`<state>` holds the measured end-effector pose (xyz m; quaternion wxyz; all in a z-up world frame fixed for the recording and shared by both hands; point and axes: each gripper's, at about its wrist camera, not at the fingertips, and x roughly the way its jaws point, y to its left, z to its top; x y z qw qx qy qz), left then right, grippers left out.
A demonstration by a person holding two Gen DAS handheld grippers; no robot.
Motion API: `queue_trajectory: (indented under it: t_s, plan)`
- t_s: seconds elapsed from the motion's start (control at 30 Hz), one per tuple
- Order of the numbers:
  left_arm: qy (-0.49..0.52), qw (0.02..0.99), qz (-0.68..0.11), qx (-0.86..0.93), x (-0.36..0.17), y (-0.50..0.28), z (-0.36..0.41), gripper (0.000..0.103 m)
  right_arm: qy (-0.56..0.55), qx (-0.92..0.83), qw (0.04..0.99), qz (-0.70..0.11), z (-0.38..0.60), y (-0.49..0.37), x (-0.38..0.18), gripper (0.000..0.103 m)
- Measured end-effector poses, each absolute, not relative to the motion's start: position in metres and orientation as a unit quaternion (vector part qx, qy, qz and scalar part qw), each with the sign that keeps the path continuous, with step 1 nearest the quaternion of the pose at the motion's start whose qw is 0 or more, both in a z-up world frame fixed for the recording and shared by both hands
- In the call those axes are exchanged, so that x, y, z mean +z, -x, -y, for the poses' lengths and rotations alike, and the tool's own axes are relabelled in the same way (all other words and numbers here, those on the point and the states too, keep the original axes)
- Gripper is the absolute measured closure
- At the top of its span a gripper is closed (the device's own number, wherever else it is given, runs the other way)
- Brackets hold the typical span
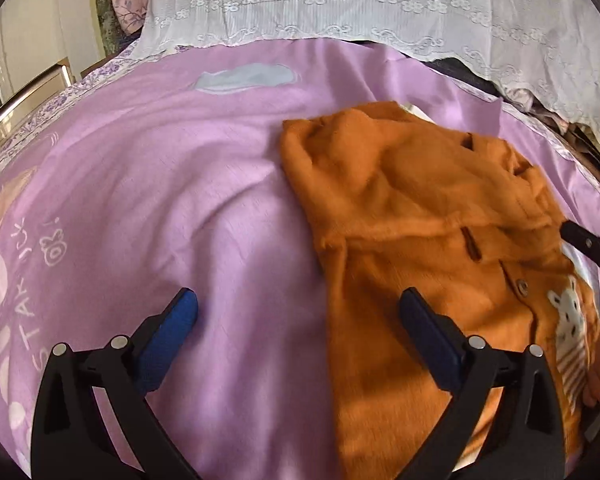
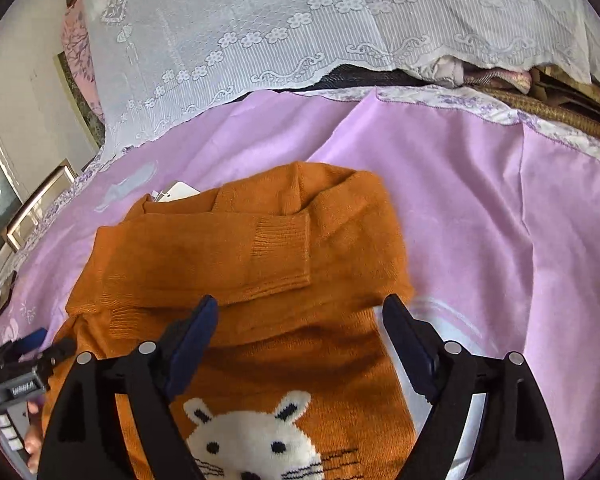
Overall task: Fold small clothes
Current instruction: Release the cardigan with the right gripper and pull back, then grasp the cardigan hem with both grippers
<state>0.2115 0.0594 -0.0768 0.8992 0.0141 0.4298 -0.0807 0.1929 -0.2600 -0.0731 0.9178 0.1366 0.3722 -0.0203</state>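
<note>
A small orange knitted sweater [image 2: 260, 248] lies on the purple bed sheet [image 2: 500, 220], one ribbed-cuff sleeve [image 2: 276, 252] folded across its body. A white animal face [image 2: 256, 432] is knitted on its front. My right gripper [image 2: 300, 308] hovers open above the sweater's middle, pads not touching the knit. In the left wrist view the sweater [image 1: 420, 220] fills the right half. My left gripper [image 1: 300, 308] is open at the sweater's left edge, one finger [image 1: 420, 320] over the knit and the other over bare sheet. A right gripper finger [image 1: 588, 244] shows at the far right edge.
A white lace cloth [image 1: 340, 0] hangs over things along the back of the bed. A wooden bed rail [image 1: 20, 104] runs at the left. A white flat object [image 2: 178, 191] pokes out from under the sweater's far edge. Piled fabrics [image 2: 540, 92] sit at the back right.
</note>
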Motion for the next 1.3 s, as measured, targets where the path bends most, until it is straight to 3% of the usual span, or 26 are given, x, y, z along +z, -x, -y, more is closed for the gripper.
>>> queue_trajectory:
  t_s: [0.13,0.27,0.37,0.7,1.1,1.23,1.3]
  plan:
    - [-0.022,0.898,-0.417,-0.141,-0.077,-0.168,-0.051,0.004,-0.189,-0.016,0.906,-0.378,0.274,-0.180,-0.080,0.018]
    - [-0.017,0.873,-0.439,-0.211,-0.086,-0.135,-0.038,0.004,-0.246,0.016,0.889,-0.385,0.289,-0.164,-0.092,0.008]
    - [-0.028,0.874,-0.428,-0.229,-0.088,-0.109,-0.030,0.004,-0.281,0.058,0.875,-0.389,0.298,-0.154,-0.102,0.007]
    - [-0.033,0.891,-0.409,-0.196,-0.095,-0.054,-0.024,0.004,-0.263,0.166,0.874,-0.373,0.310,-0.100,-0.105,0.003]
    - [0.078,0.874,-0.417,-0.237,-0.091,-0.045,-0.051,0.004,-0.238,0.206,0.863,-0.394,0.310,-0.031,-0.103,0.004]
    - [0.104,0.867,-0.419,-0.247,-0.091,-0.048,-0.057,0.004,-0.220,0.209,0.865,-0.401,0.299,-0.014,-0.104,0.017]
    - [0.113,0.865,-0.420,-0.252,-0.091,-0.049,-0.058,0.004,-0.213,0.207,0.865,-0.405,0.297,-0.012,-0.104,0.038]
